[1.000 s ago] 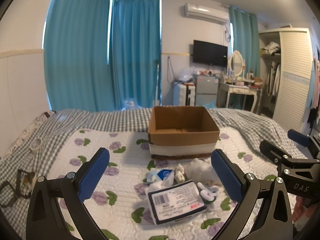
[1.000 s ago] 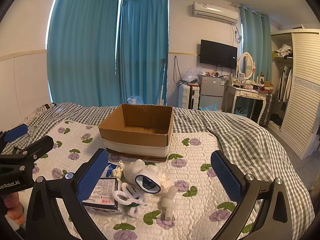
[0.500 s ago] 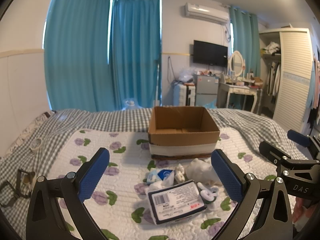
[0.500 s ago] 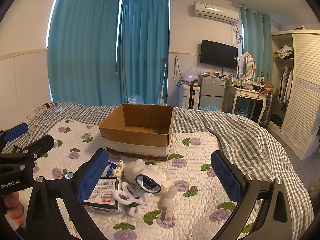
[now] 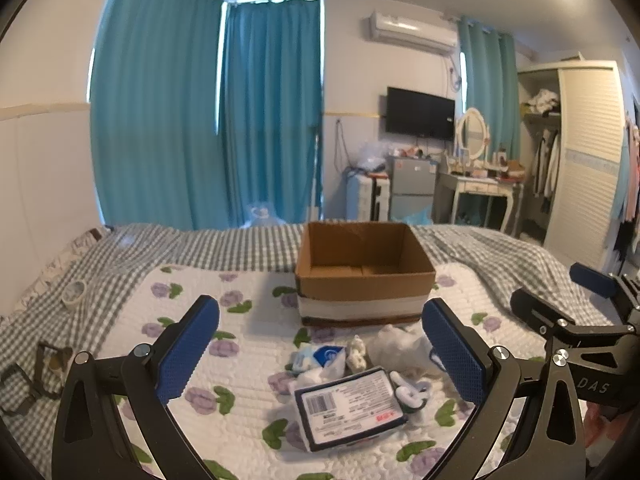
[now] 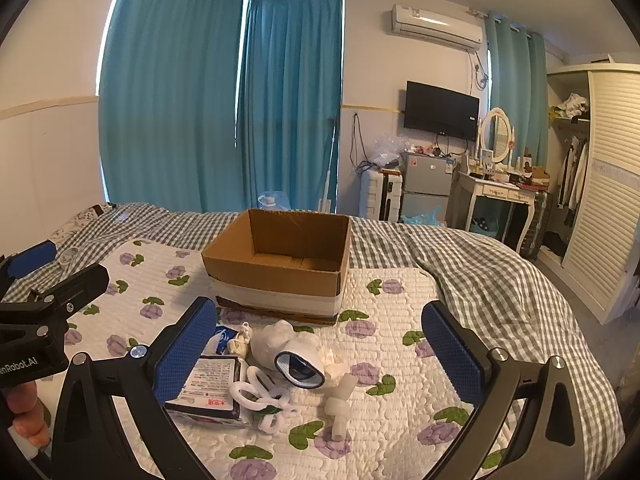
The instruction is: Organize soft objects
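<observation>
Covering the bed [image 6: 500, 280], a floral quilt [image 6: 400, 320] carries a cardboard box [image 6: 280, 264] at 12 o'clock; teal curtains [image 6: 200, 100] behind; left gripper [image 5: 320, 354] and right gripper [image 6: 320, 354] both released.

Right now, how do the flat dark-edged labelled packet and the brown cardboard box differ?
The flat dark-edged labelled packet lies low in the clutter, nearest the grippers; the brown cardboard box stands taller behind. The packet is sealed and printed; the box is open-topped and looks empty. Both rest on the floral quilt.
</observation>
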{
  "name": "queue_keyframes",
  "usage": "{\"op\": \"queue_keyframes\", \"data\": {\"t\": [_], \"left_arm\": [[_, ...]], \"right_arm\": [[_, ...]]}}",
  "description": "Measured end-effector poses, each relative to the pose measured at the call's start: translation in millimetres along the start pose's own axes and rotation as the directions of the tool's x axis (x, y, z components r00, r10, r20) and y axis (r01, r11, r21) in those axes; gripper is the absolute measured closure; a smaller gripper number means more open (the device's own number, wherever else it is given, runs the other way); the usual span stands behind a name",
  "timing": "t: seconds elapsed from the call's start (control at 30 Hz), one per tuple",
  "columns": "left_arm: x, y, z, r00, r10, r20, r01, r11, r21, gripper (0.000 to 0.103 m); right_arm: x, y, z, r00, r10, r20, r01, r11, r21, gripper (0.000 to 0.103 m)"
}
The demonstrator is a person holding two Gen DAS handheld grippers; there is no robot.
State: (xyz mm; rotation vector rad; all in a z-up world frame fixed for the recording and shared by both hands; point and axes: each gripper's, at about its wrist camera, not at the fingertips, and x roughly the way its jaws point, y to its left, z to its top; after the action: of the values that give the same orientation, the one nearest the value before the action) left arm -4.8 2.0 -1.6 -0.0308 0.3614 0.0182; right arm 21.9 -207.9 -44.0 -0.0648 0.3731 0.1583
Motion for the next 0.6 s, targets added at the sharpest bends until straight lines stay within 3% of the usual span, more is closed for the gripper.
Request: {"op": "queue_keyframes", "data": {"t": [0.17, 0.33, 0.43, 0.5, 0.6], "left_arm": [[-9, -8, 8, 1.000, -0.012, 0.015, 0.012, 1.000, 0.004, 0.000], [-7, -19, 2, 0.999, -0.026, -0.027, 0.026, 1.000, 0.003, 0.000], [9, -25, -15, 0.994, -0.044, -0.103, 0.041, 0.999, -0.030, 0.000], [26, -36, -36, 0.981, -0.055, -0.187, 0.050, 0.998, -0.030, 0.000], [46, -49, -67, 0.961, -0.025, -0.275, 0.025, 1.000, -0.003, 0.000]], "right_arm": [[-10, -2, 8, 1.000, -0.008, -0.001, 0.008, 1.000, 0.000, 0.000], [-17, -12, 11, 0.999, -0.031, -0.019, 0.031, 0.999, -0.018, 0.000], [-1, -26, -1, 0.992, -0.030, -0.120, 0.028, 1.000, -0.013, 0.000], [19, -39, -18, 0.977, -0.018, -0.210, 0.020, 1.000, 0.009, 0.000], [48, -47, -45, 0.952, -0.015, -0.306, 0.024, 0.999, 0.026, 0.009]]}}
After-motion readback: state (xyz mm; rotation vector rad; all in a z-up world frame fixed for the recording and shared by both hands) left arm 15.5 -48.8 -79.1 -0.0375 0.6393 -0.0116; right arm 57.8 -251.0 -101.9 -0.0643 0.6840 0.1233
